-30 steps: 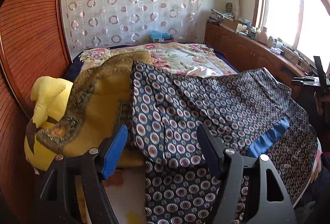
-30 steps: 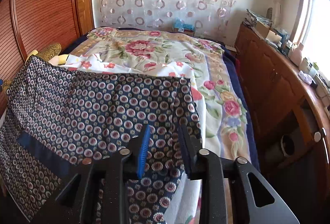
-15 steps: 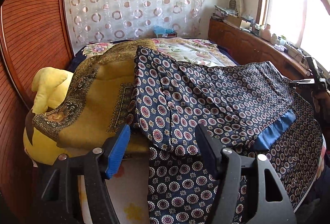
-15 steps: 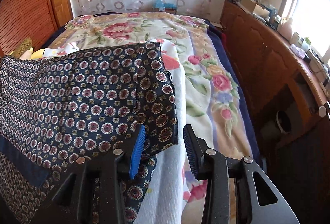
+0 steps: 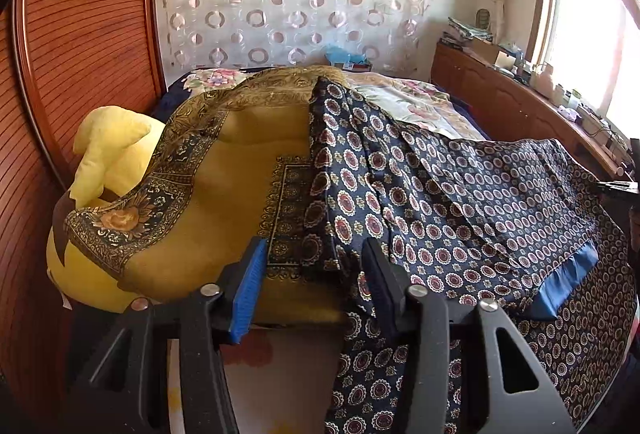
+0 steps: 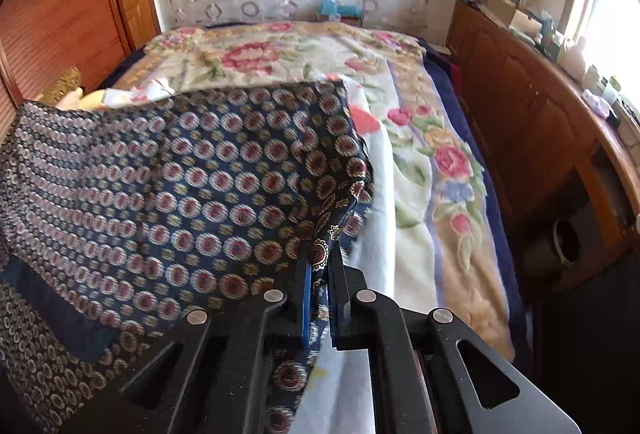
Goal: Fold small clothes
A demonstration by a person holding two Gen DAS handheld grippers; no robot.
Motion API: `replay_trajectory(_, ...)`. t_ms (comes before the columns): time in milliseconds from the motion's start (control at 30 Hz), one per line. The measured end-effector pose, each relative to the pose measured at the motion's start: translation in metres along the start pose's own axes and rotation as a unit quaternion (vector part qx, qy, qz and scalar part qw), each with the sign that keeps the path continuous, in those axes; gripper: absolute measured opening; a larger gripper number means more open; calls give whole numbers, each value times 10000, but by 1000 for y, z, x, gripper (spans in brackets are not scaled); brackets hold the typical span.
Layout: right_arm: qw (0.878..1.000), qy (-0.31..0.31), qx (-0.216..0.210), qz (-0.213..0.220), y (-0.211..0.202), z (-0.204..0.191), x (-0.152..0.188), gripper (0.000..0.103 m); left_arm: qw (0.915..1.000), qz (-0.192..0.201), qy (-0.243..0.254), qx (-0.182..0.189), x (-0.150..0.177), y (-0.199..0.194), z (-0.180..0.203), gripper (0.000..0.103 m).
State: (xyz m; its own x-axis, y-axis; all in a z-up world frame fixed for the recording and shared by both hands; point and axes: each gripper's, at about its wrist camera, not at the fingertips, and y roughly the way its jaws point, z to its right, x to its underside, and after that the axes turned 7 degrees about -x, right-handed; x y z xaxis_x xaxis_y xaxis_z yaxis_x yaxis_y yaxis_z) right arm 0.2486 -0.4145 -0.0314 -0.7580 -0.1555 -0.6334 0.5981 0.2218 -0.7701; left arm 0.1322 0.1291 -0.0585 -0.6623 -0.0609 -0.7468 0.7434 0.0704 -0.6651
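A navy garment with a red-and-gold medallion print [image 5: 440, 202] lies spread across the bed, a plain blue band [image 5: 560, 282] along one folded edge. My left gripper [image 5: 316, 254] hovers at its left edge with the jaws closing. That edge and a mustard cloth [image 5: 224, 194] lie between the fingers, and the pads are not pressing on them. In the right wrist view the same garment [image 6: 180, 186] fills the left half. My right gripper [image 6: 320, 254] is shut on its near right corner, and the fabric bunches up between the pads.
A yellow plush toy [image 5: 112, 146] sits under the mustard cloth by the wooden wall panel [image 5: 80, 54]. The floral bedspread [image 6: 420, 138] stretches to the far curtain. A wooden cabinet [image 6: 540, 122] with clutter on top runs along the bed's right side under the window.
The right gripper slid to the garment's right corner and shut on it. The left gripper sank closer to the garment's left edge and its jaws narrowed.
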Motion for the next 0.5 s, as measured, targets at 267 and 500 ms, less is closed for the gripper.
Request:
replay_trajectory(267, 9951, -116, -511, 834, -53, -22, -11, 2, 9999, -13, 86, 55, -2, 2, 6, 18)
replay_trajectory(500, 9917, -273, -560, 1128, -80, -34, -2, 1, 9994, 34, -34, 348, -2, -18, 12, 2)
